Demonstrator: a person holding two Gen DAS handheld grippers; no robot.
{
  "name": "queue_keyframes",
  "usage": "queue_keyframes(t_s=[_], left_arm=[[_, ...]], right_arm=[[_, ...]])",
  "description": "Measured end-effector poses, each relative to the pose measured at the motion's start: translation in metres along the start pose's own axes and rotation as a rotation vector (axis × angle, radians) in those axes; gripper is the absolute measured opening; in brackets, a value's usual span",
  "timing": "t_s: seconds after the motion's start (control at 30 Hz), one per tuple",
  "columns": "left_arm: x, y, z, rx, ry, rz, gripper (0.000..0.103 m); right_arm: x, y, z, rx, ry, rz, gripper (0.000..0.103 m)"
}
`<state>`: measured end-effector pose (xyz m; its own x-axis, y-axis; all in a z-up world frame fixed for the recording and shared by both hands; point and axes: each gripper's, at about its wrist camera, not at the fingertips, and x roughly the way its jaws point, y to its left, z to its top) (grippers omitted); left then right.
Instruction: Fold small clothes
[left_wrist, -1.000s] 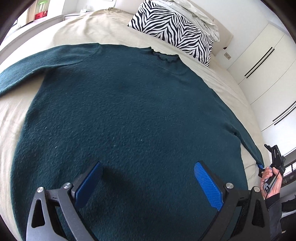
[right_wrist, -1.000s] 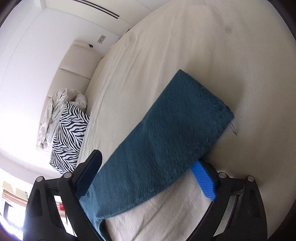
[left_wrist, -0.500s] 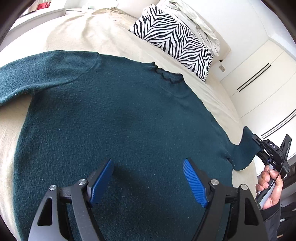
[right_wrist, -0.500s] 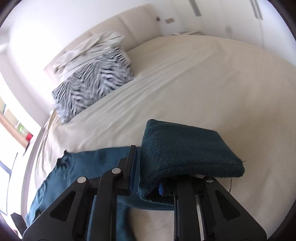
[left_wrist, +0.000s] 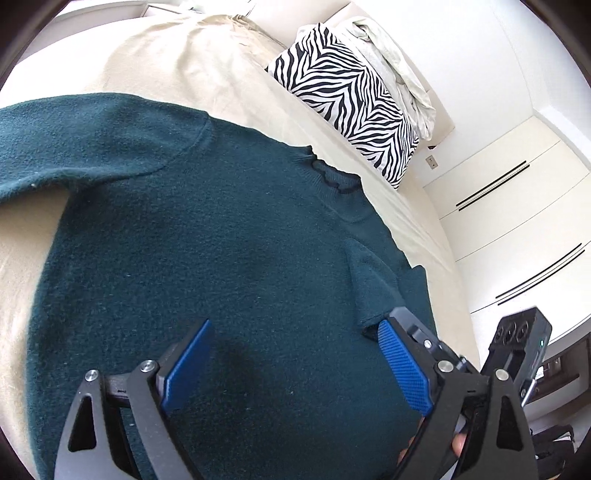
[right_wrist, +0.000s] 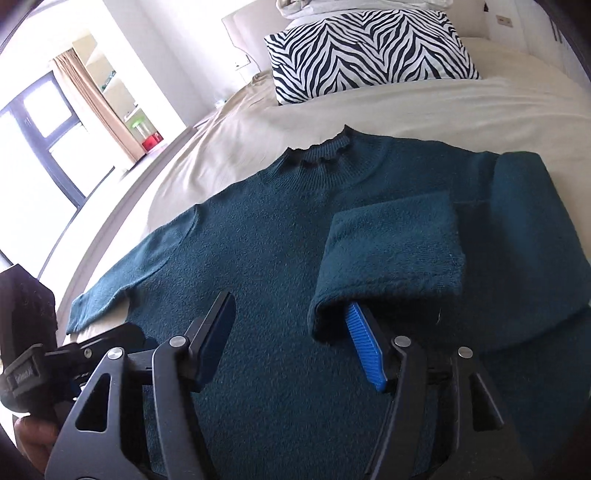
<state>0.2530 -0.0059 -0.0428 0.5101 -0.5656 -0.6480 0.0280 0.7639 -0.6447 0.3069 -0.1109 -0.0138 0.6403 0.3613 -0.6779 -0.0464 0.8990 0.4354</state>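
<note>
Sweater (right_wrist: 266, 258), dark teal knit, lies flat and face up on a beige bed (right_wrist: 424, 107), its frilled collar (right_wrist: 317, 155) toward twelve o'clock in the right wrist view, pointing at a zebra-striped pillow (right_wrist: 369, 48). One sleeve stretches out to nine o'clock, flat on the sheet. The other sleeve is doubled back over the body, its cuff (right_wrist: 391, 254) lying at about two o'clock from the right gripper (right_wrist: 291, 343). That gripper's jaws stand wide apart; the cuff drapes over the tip of its blue finger pad (right_wrist: 365, 347) on the three o'clock side but is not pinched. In the left wrist view the left gripper (left_wrist: 295, 365) hovers over the lower body of the garment, jaws spread wide, holding nothing. A window (right_wrist: 40, 140) with a tan curtain (right_wrist: 99, 107) shows at ten o'clock.
</note>
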Motion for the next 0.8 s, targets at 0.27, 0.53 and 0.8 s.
queue_keyframes(t_s=[0.27, 0.53, 0.8], left_arm=[[0.054, -0.081, -0.002, 0.254, 0.019, 0.137, 0.091], [0.131, -0.150, -0.046, 0.801, -0.035, 0.589, 0.091], [0.145, -0.124, -0.002, 0.509, 0.005, 0.480, 0.063]], right_arm=[[-0.092, -0.091, -0.061, 0.234, -0.138, 0.041, 0.068], [-0.107, -0.189, -0.101, 0.514, -0.288, 0.276, 0.065], [-0.106, -0.189, -0.101, 0.452, -0.306, 0.273, 0.065]])
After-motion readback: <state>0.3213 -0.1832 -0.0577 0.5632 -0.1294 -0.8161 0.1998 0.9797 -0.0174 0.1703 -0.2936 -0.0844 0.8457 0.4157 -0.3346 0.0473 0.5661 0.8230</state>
